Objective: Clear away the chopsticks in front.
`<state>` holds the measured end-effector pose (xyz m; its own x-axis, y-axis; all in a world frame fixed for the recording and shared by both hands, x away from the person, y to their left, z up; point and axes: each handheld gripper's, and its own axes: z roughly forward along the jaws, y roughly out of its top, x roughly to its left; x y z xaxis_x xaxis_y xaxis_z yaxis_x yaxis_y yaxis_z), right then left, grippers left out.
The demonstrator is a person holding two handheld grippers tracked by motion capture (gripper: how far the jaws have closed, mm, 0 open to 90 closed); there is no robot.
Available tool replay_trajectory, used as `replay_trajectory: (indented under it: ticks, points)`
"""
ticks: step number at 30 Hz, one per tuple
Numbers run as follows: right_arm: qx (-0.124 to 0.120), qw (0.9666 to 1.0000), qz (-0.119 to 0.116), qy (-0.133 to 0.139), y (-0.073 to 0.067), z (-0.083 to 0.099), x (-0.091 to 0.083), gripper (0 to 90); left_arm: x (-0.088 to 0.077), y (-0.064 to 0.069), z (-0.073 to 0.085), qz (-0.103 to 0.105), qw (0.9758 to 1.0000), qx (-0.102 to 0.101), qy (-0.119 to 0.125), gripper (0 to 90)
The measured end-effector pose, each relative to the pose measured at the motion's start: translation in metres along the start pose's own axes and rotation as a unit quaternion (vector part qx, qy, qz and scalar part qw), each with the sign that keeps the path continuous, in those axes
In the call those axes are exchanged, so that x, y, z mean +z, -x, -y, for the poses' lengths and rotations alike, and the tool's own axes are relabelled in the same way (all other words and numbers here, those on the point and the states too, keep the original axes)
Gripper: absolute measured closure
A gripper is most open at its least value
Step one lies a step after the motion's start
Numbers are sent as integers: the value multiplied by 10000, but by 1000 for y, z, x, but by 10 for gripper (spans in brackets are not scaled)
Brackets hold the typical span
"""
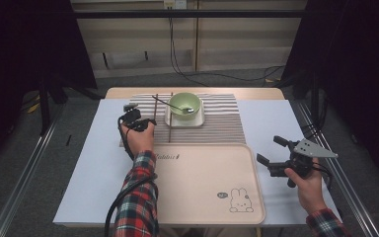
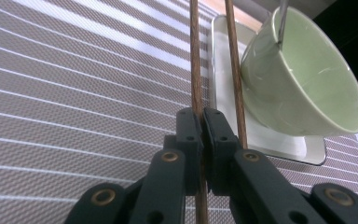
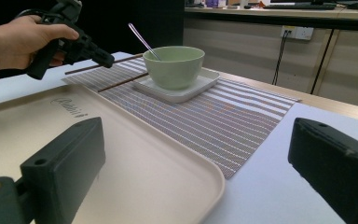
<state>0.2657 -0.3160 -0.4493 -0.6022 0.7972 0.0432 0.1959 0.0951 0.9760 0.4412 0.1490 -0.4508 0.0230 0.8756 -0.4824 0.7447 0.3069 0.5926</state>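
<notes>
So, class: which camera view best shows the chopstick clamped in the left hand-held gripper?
The left gripper view: the chopstick sits pinched between the black jaws, close up. The high view shows it as a thin line by the bowl; the right gripper view shows it lifted off the mat.

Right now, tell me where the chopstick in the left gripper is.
In the high view the held chopstick is at the left of the striped placemat, clamped in the left gripper, just left of the second chopstick and the green bowl.
</notes>
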Motion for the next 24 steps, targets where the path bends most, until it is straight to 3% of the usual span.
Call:
replay_trajectory:
  ticks: [4, 11, 24]
  points:
    - [7, 10000, -20, -5, 0, 0, 0, 27, -12, -3, 0, -61, 10000, -19, 31, 859]
    - [-10, 10000, -46, 10, 0, 0, 0, 22, -29, -13, 4, -84, 9994, -312, 147, 859]
    - [-198, 9994, -253, -98, -3, 2, 1, 3, -57, -25, 15, -110, 9992, -356, 139, 860]
